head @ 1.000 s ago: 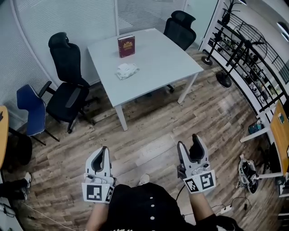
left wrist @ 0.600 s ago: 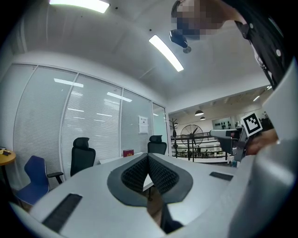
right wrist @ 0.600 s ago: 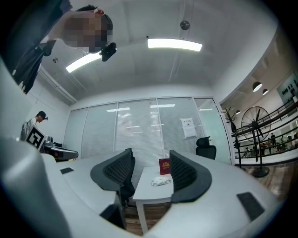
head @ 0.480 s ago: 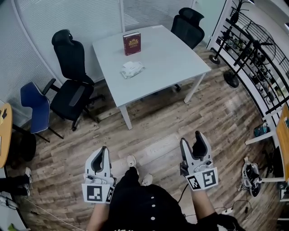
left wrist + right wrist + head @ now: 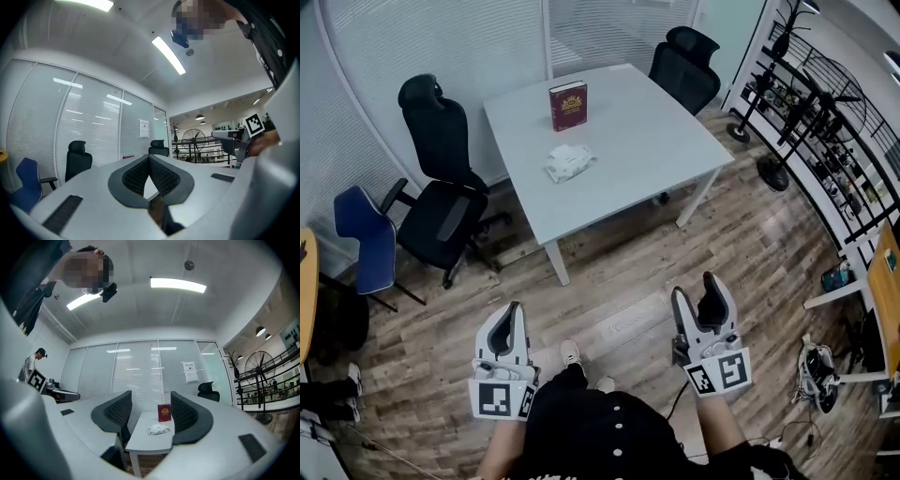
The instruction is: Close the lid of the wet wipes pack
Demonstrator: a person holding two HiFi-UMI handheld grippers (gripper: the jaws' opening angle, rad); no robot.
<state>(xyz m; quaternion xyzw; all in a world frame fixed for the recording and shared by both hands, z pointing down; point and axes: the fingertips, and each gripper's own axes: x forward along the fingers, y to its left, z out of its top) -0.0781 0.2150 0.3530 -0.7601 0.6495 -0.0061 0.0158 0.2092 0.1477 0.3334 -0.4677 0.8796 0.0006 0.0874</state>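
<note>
- The wet wipes pack [image 5: 570,162] is a small, soft, whitish packet with a crumpled look.
- It lies flat on the white bench [image 5: 647,131], toward the left half and well in from the edges.
- A dark red book [image 5: 568,105] stands upright farther back on the bench, near the pack but apart from it.
- The pack is too small to tell how its lid sits.

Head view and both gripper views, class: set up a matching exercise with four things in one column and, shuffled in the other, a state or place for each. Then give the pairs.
Things
1. red book
2. wet wipes pack
3. left gripper
4. right gripper

States
A. jaws apart, nothing between them
B. lying flat on the white table
C. jaws together
D. standing upright on the table

Pairs: 1-D, 2-B, 3-C, 4-A
</note>
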